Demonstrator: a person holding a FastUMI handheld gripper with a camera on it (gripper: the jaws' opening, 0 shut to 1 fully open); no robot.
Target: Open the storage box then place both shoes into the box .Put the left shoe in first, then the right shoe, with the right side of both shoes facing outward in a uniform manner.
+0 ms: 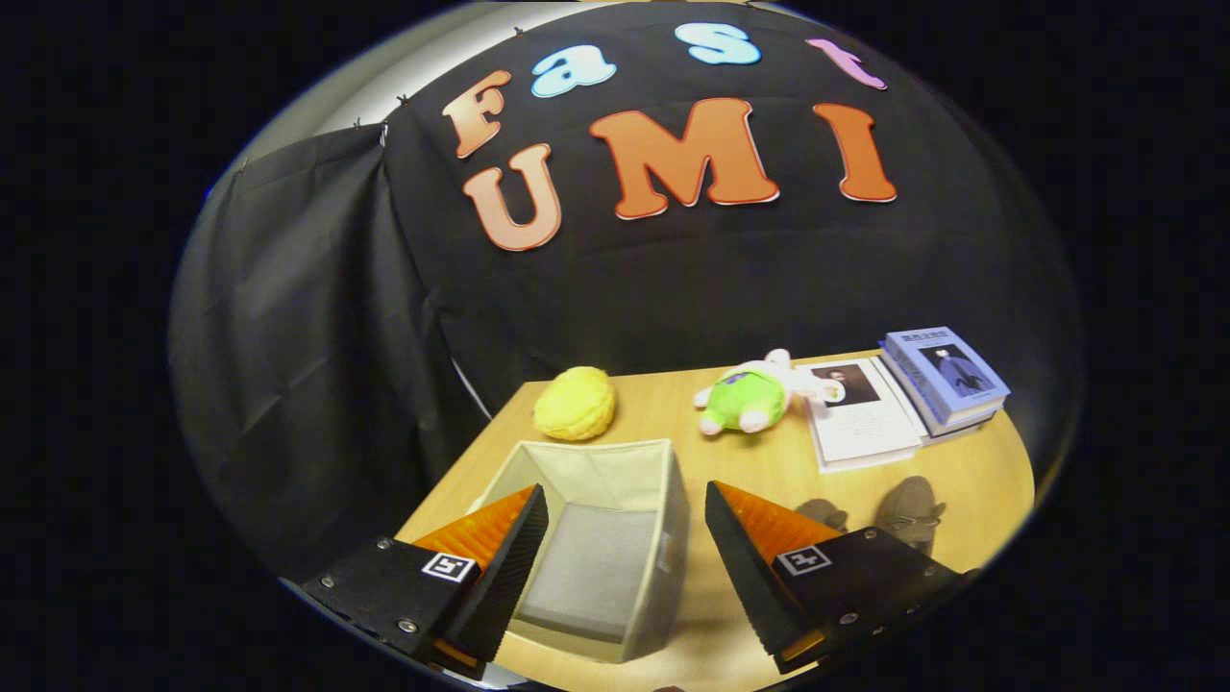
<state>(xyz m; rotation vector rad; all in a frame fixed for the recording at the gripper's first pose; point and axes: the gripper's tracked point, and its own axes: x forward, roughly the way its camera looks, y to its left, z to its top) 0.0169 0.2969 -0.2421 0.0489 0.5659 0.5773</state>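
Now, gripper view — gripper (pixel 625 548): released, fingers spread wide and holding nothing, hovering above the desk.
Storage box (pixel 615 500): open-topped beige fabric box on the desk (pixel 730 452), lying between and just ahead of the two fingers; its opening faces up, grey floor visible inside, long axis running away from the gripper toward the wall.
Left finger (pixel 509 548): over the box's left rim.
Right finger (pixel 750 567): just beside the box's right wall.
Shoes (pixel 908 514): brownish pair, on the desk beyond the right finger, well apart from the box; partly hidden by the finger, so which way the toes point cannot be told.
Yellow plush (pixel 575 404): beyond the box.
Green plush toy (pixel 754 396): near the booklet (pixel 860 418) and the stacked books (pixel 944 380).
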